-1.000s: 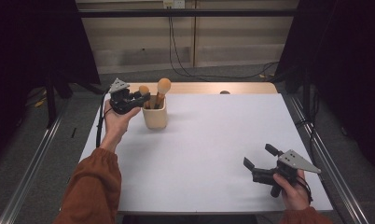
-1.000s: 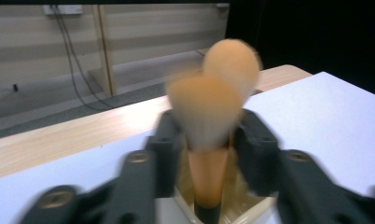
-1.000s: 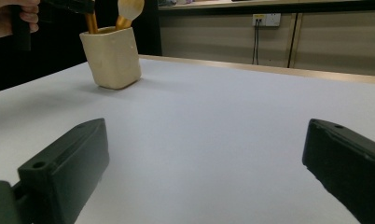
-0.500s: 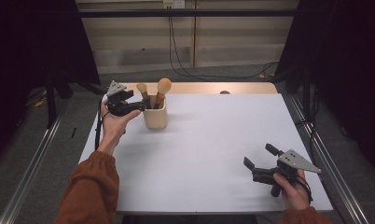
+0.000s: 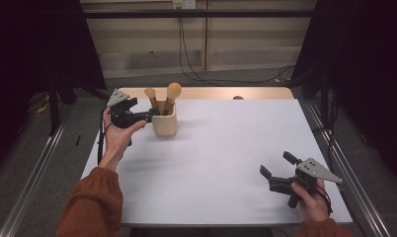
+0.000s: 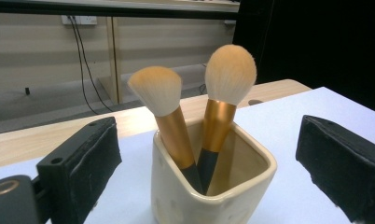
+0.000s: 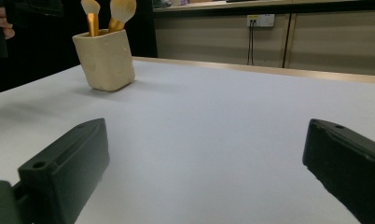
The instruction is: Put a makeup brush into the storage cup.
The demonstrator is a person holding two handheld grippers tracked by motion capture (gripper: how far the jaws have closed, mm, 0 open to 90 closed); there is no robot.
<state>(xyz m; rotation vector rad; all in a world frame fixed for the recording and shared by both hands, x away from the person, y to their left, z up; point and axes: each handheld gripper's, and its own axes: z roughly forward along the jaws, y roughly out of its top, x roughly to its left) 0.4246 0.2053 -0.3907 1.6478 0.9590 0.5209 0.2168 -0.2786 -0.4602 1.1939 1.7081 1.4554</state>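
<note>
Having just been opened wide, left gripper (image 5: pixel 148 114) jaws are held clear beside the far-left cup (image 5: pixel 164 123) with two brushes (image 6: pixel 185 116) seated; withdrawal is judged next, right gripper (image 5: pixel 278 170) spread, idle near-right.

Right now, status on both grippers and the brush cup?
Left gripper just opened, jaws straddling cream ceramic cup. Two gold-handled makeup brushes upright inside. Right gripper open, idle. Nothing blocking.

The surface (image 5: pixel 221 148) is white on top, with a light wood edge (image 5: pixel 211 93) at the far side. Behind it stands a pale wall (image 5: pixel 246 44) with a white plug socket (image 5: pixel 183 4), and black cables (image 5: pixel 186 59) hang down to the grey floor (image 5: pixel 33 163). Both sides of the room are dark.
</note>
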